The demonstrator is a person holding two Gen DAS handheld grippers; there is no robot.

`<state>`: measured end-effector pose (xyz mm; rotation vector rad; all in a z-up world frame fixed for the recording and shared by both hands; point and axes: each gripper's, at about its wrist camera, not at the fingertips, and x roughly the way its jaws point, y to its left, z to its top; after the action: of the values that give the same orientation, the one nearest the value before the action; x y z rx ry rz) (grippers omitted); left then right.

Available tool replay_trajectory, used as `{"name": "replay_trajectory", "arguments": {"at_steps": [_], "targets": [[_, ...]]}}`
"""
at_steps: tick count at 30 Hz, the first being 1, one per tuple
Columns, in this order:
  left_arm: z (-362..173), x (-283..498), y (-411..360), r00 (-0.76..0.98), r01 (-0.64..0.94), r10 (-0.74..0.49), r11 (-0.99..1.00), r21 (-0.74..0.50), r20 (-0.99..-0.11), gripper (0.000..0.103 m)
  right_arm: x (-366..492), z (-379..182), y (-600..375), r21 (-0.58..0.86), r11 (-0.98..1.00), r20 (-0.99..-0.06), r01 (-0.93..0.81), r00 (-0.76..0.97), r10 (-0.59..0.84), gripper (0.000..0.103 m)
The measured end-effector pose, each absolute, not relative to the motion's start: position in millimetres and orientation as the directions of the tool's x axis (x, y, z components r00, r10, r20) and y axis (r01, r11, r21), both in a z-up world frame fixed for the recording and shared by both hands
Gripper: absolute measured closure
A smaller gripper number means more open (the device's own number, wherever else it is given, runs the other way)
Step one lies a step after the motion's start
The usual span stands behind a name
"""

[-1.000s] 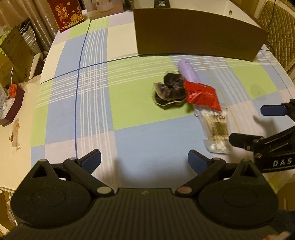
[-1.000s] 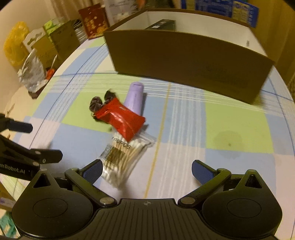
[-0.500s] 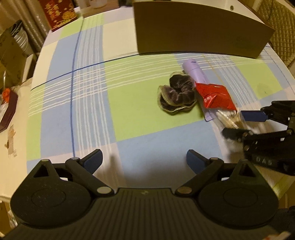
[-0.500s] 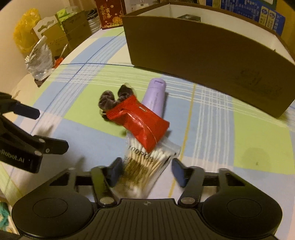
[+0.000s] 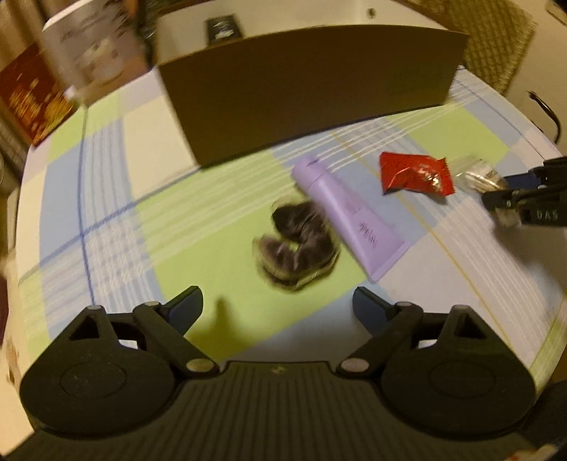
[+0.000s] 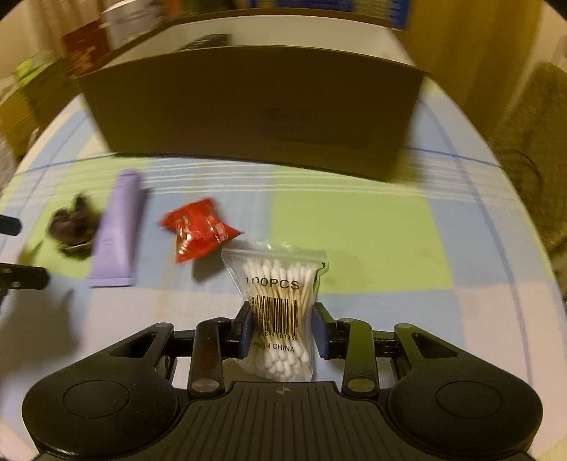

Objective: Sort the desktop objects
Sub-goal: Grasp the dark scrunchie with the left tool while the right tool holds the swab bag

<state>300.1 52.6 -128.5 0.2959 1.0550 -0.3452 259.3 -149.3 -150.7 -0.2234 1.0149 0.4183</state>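
Note:
My right gripper (image 6: 282,331) is shut on a clear bag of cotton swabs (image 6: 281,283) and holds it above the table, facing the brown cardboard box (image 6: 255,106). The bag also shows in the left wrist view (image 5: 482,175), at the far right. My left gripper (image 5: 278,308) is open and empty, just short of a dark scrunchie (image 5: 296,244). A purple tube (image 5: 345,214) lies beside the scrunchie. A red packet (image 5: 414,173) lies to the right of the tube. In the right wrist view the packet (image 6: 198,230), tube (image 6: 118,230) and scrunchie (image 6: 72,227) lie to the left.
The open box (image 5: 312,85) stands at the back of the checked tablecloth (image 5: 198,220) and holds a dark item (image 5: 223,26). A white carton and a red box (image 5: 32,95) stand at the back left. A woven chair (image 5: 492,39) is at the right.
My right gripper has closed on the cotton swab bag and lifted it away from the red packet. The left gripper has moved towards the scrunchie. The red packet has shifted off the tube.

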Motion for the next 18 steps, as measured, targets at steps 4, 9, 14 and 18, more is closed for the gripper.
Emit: {"name": "replay_trajectory", "arguments": {"at_steps": [4, 9, 14, 18], "targets": [[-131.9, 308.9, 39.8, 0.466, 0.490, -0.171, 0.867, 0.092, -0.868, 0.021, 261.5, -147.8, -171.3, 0.005, 0.927, -0.859, -0.376, 0.473, 0.197, 0.071], [-143.1, 321.9, 28.6, 0.472, 0.555, -0.178, 0.821, 0.134, -0.863, 0.028, 258.1, -147.3, -184.5, 0.001, 0.945, -0.858, -0.326, 0.485, 0.169, 0.071], [-150.2, 334.3, 30.2, 0.453, 0.570, -0.207, 0.815, 0.104, -0.867, 0.046, 252.4, -145.7, -192.7, 0.007, 0.954, -0.854, -0.298, 0.495, 0.161, 0.069], [-150.6, 337.9, 30.8, 0.453, 0.565, -0.237, 0.822, 0.072, -0.860, 0.061, 252.7, -149.9, -197.5, -0.006, 0.969, -0.852, -0.248, 0.508, 0.125, 0.045]]}}
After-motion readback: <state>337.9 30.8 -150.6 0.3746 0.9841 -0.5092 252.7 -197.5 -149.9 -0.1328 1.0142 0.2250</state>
